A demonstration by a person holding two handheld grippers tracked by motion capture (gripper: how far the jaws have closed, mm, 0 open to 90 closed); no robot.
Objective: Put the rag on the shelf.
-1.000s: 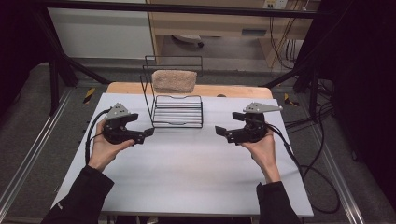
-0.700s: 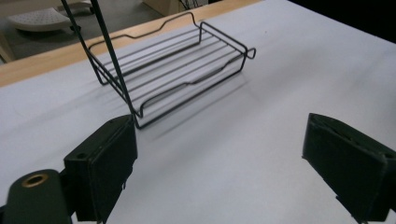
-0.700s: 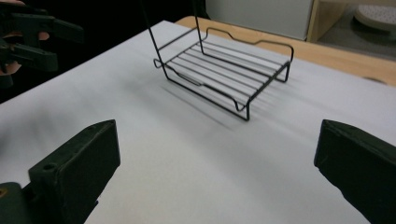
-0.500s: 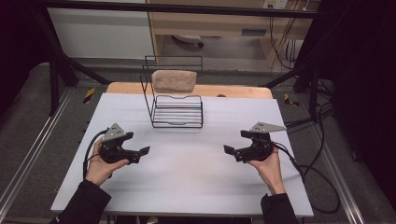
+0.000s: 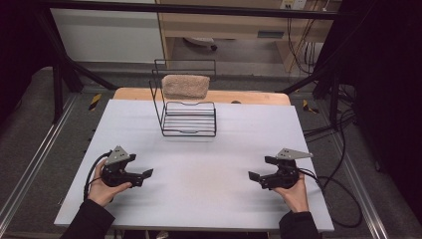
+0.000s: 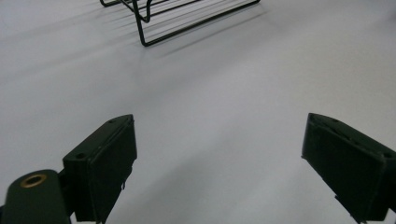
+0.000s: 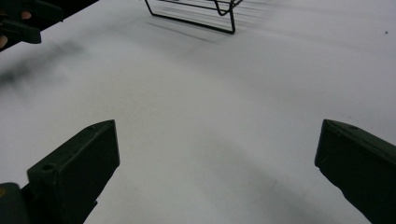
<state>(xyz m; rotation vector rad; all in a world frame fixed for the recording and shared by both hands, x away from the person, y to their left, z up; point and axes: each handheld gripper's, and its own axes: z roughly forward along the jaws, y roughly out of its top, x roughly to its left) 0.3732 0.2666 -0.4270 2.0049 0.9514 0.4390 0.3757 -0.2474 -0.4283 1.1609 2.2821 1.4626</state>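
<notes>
Both grippers have come back toward the person's edge of the table since the earlier frames, and they are now farther from the wire rack [image 5: 188, 115] than before. The rack itself and the sponge [image 5: 185, 86] have not changed place.

The left gripper [image 5: 144, 174] is held low over the white table [image 5: 209, 199], well apart from the rack, to its near left side. Its jaws stand wide apart and nothing is between them; in the left gripper view only bare table lies between the two black pads [image 6: 103, 163], and a corner of the rack [image 6: 154, 28] shows far ahead.

The right gripper [image 5: 258, 168] is also well apart from the rack, to its near right side, at about the same distance from it as the left one. Its jaws are wide apart too, with nothing held. In the right gripper view the rack's base [image 7: 196, 14] is far ahead, and the left gripper [image 7: 23, 23] shows at the upper left corner.

The sponge, a brown rectangular block, sits on the upper part of the rack, at the far side of the table. Neither gripper touches it or the rack.
</notes>
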